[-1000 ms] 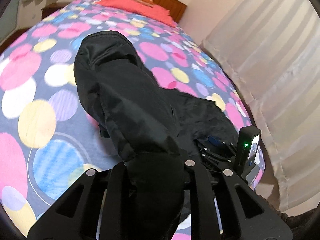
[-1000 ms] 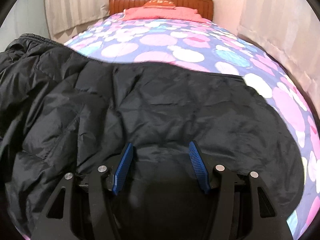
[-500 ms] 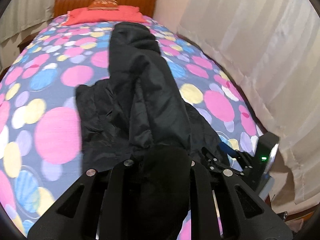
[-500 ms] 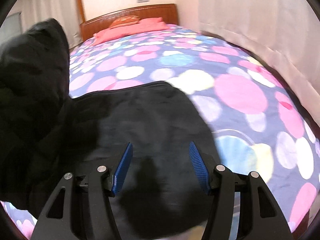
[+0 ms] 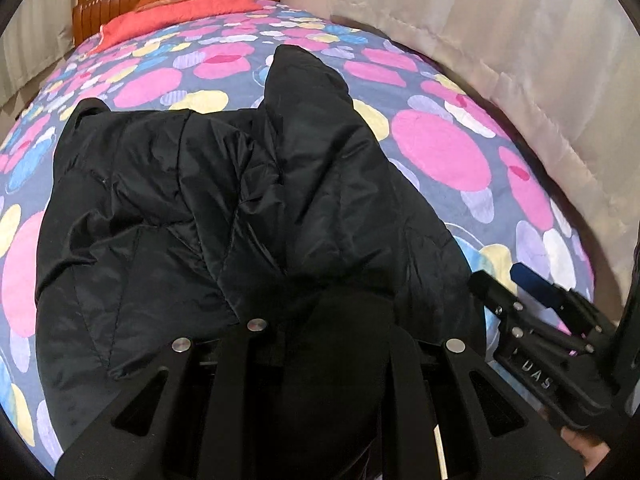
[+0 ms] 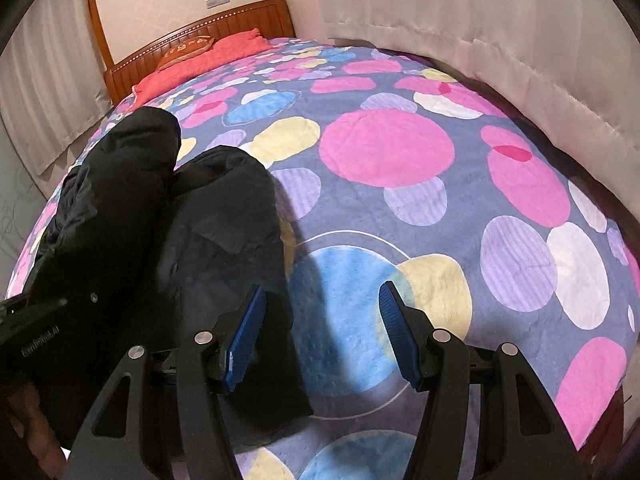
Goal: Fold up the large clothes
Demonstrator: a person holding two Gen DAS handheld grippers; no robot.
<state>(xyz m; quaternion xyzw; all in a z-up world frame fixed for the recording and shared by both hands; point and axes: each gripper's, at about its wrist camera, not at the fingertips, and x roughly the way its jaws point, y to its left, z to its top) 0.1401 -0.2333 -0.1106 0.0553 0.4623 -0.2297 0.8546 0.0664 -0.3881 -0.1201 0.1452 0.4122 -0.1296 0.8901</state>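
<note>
The black padded jacket (image 5: 224, 208) lies crumpled on the bed (image 6: 400, 208), directly ahead of the left tongs (image 5: 340, 320). The left tongs are pressed together, pinching a fold of the jacket, which drapes back over them. The right tongs (image 6: 320, 320) are spread with nothing between the blue pads (image 6: 394, 332); the jacket lies to their left, its edge under the left pad. Curtains (image 6: 500, 28) hang beyond the bed.

Black jacket (image 5: 224, 216) cloth swallows my left gripper (image 5: 336, 344) fingertips; I can't see its pads. Beside my right gripper (image 6: 320, 332), the jacket's near end runs off-frame.
</note>
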